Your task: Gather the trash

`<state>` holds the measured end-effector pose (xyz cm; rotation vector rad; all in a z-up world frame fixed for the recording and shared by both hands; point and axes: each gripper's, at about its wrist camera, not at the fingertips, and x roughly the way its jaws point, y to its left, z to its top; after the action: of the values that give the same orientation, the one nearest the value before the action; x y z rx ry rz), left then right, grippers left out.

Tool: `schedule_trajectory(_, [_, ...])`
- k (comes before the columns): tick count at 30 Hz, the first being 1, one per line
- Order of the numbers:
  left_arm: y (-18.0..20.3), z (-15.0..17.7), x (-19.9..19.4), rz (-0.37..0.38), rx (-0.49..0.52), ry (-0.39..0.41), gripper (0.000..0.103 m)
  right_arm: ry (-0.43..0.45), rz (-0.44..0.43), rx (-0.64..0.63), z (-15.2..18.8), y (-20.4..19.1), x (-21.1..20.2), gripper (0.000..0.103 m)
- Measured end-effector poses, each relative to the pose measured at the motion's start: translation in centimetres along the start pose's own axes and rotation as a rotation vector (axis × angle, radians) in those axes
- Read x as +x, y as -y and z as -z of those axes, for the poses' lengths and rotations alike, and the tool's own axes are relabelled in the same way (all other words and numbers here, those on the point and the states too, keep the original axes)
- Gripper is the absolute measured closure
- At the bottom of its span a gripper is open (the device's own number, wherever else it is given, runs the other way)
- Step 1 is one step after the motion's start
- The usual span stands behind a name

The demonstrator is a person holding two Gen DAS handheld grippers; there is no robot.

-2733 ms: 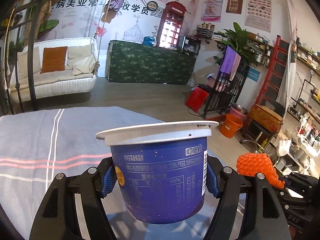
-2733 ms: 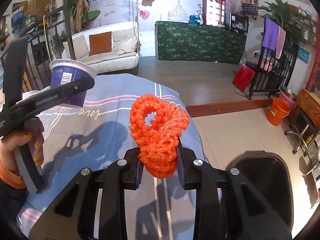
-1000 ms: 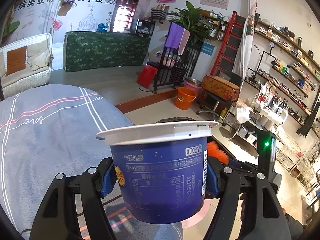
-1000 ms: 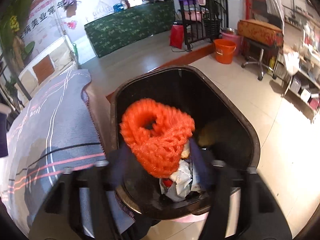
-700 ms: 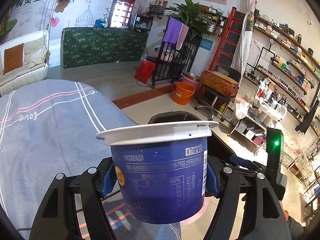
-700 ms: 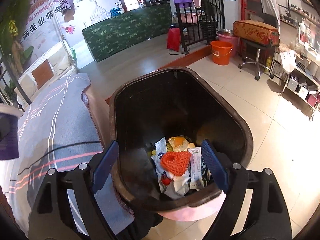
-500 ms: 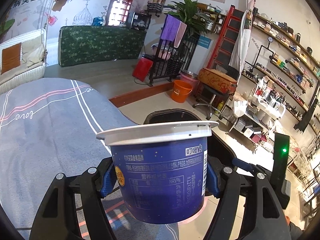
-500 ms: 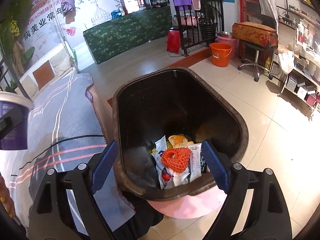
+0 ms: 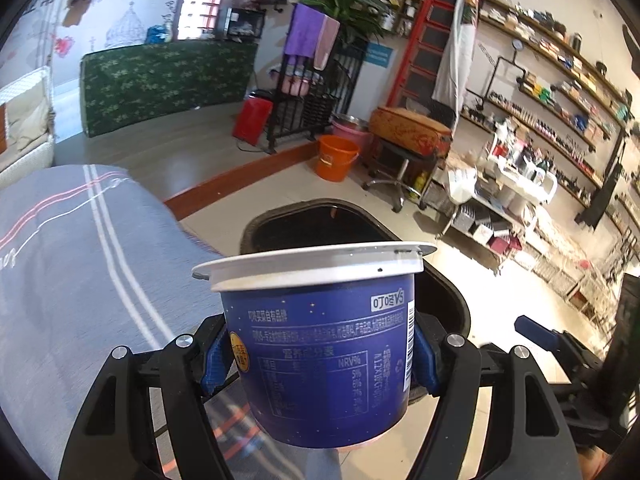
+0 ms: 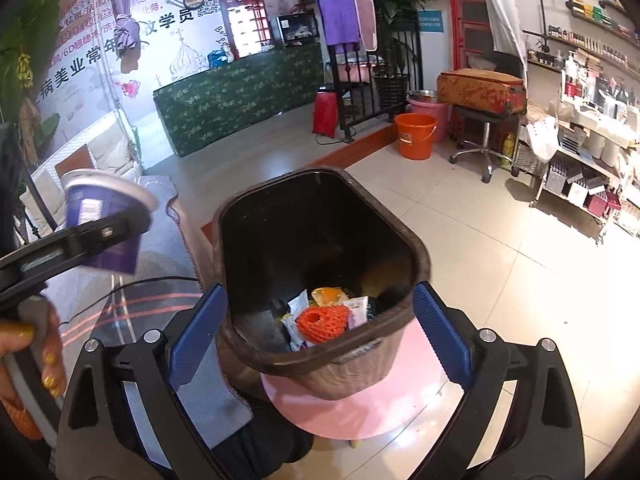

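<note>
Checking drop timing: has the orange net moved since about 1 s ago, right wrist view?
Yes. The orange net went from between the right gripper fingers, above the bin's rim, down onto the trash at its bottom.

Orange bucket [image 10: 415, 136] beside pink basin [image 10: 433, 111]

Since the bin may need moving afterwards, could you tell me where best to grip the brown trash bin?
Probably the near rim of the brown trash bin, taken from above with one finger inside: it is open-topped, upright and thin-walled, and the body looks too wide to span.
</note>
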<state>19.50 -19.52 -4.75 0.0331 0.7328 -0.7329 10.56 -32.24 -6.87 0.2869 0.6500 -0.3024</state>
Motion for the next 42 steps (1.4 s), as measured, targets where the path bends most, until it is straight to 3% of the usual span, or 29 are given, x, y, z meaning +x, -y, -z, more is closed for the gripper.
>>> schedule_trajectory(16, [4.5, -0.8, 7.1, 0.068, 0.111, -0.173, 0.033, -0.035, 0.040, 0.060, 1.5, 4.1, -0.9, 0.010])
schedule_trajectory(22, [5.0, -1.1, 7.7, 0.056, 0.135, -0.199, 0.023, -0.050, 0.038, 0.058, 1.9, 4.0, -0.6, 0.010])
schedule_trajectory(27, [5.2, -1.6, 7.1, 0.056, 0.146, -0.169, 0.008, -0.056, 0.036, 0.052, 2.1, 3.9, -0.4, 0.010])
schedule_trajectory(35, [4.9, -1.7, 5.2, 0.038, 0.126, -0.146, 0.007, -0.048, 0.031, 0.032, 2.1, 2.7, -1.0, 0.010])
schedule_trajectory(42, [1.1, 0.7, -3.0, -0.073, 0.088, 0.027, 0.006, 0.005, 0.029, -0.014, 1.3, 0.3, -1.8, 0.005])
